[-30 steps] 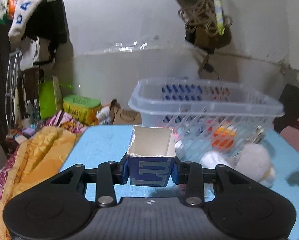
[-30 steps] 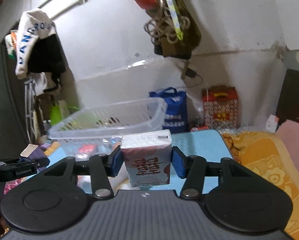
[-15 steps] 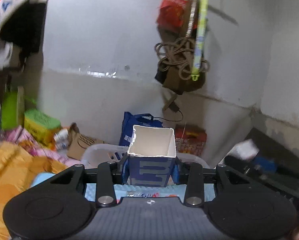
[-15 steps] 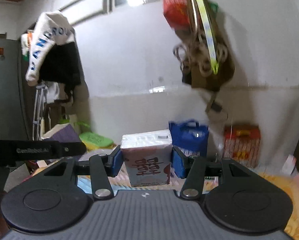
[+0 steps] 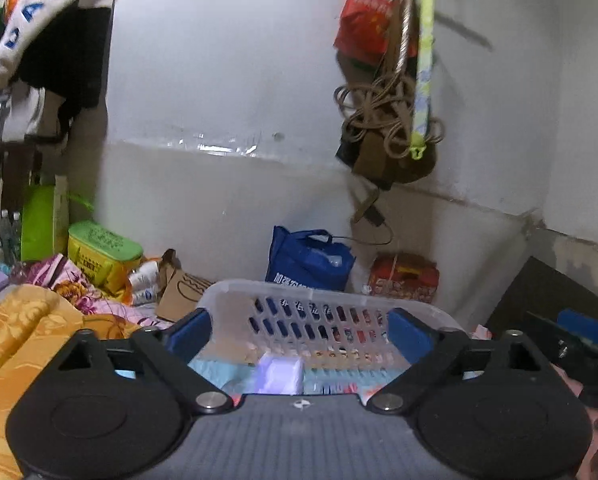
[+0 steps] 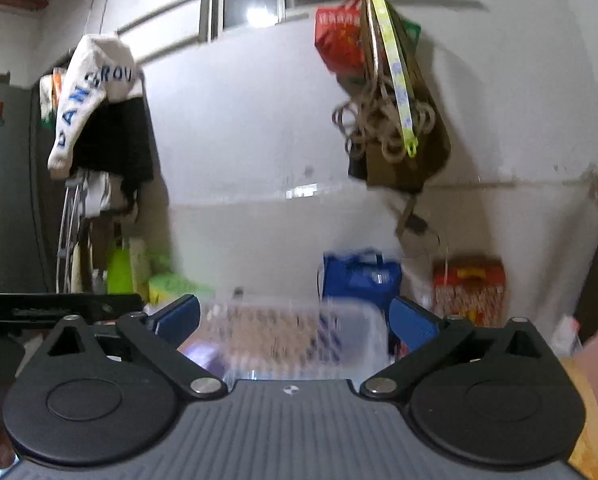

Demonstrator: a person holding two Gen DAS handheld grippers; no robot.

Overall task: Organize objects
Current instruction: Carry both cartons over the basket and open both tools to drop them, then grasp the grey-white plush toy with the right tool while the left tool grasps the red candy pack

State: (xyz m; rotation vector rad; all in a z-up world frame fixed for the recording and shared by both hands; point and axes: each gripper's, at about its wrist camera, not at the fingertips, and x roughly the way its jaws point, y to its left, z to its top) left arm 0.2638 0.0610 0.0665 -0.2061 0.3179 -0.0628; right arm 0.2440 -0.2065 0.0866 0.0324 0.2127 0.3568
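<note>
L wrist view: my left fingers (image 5: 299,336) are spread wide w/ nothing between them. They hang above the clear plastic basket (image 5: 323,300), whose far rim and slotted wall show right through the gap. Low in that gap, just above the gripper body, sits a small pale box (image 5: 279,374), blurred; it looks to be down inside the basket, tho I can't tell if it's resting or tipped. My guess is the fingers are open over the basket bc that's the drop spot for sorting, so holding high keeps me clear of the rim. The basket stands on a light blue surface (image 5: 211,364). Behind it: a blue bag (image 5: 307,260) and a red box (image 5: 403,276) against the wall, an orange blanket (image 5: 15,336) off to the left.

R wrist view: my right fingers (image 6: 293,322) are also wide apart, empty, touching nothing. The same basket (image 6: 299,332) is below and ahead, heavily smeared by motion blur, so contents can't be made out, only a pale patch near its left side. The pads frame it roughly centred, which suits a release from above. At the left edge a dark bar crosses the frame, prob. the other gripper, not certain.

Judgement: both hands free, basket holds at least one item; anything still on the surface isn't visible from here.
</note>
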